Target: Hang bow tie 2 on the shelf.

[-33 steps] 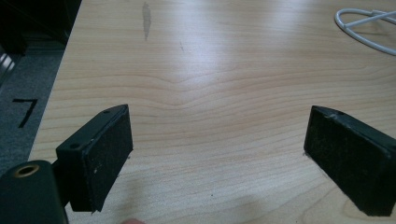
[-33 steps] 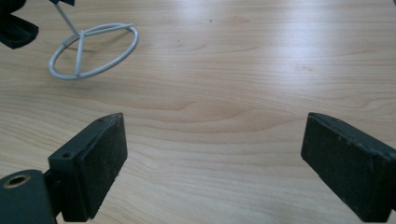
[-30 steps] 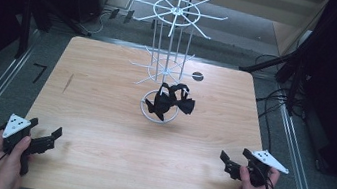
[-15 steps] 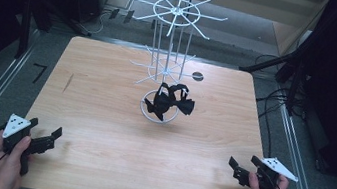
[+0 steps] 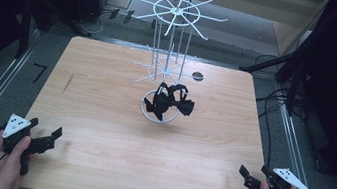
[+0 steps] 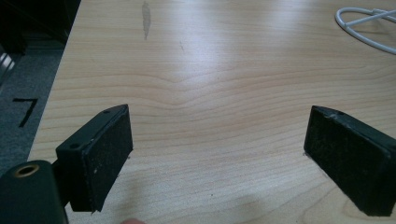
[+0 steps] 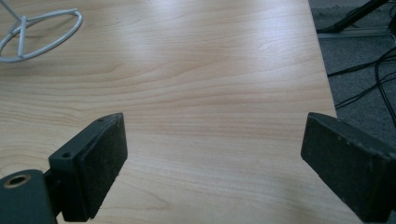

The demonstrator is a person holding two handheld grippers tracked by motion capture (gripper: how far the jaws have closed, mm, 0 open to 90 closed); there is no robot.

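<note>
At the near edge of the table (image 5: pixel 100 130) both grippers sit parked at opposite corners, well apart from the work: left gripper (image 5: pixel 51 137) at the near-left, right gripper (image 5: pixel 244 175) at the near-right, each in a hand. Jaws of both stand wide apart with nothing between them; the left gripper view and right gripper view show bare wood between the pads. Looks like a start or rest pose, hands kept clear so the centre is open to approach from either side. Likely target is the black bundle (image 5: pixel 171 102), near table centre, hanging low from the white wire rack (image 5: pixel 176 12) and reaching into its ring base (image 5: pixel 146 114). Bundle reads as soft dark fabric or straps, knotted or looped, irregular lobes; can't tell exactly what it is or how it's hooked on. Rack is thin, tall, spoked, probably tips easily. Small dark disc (image 5: pixel 197 76) lies behind the rack, apart from it.
</note>
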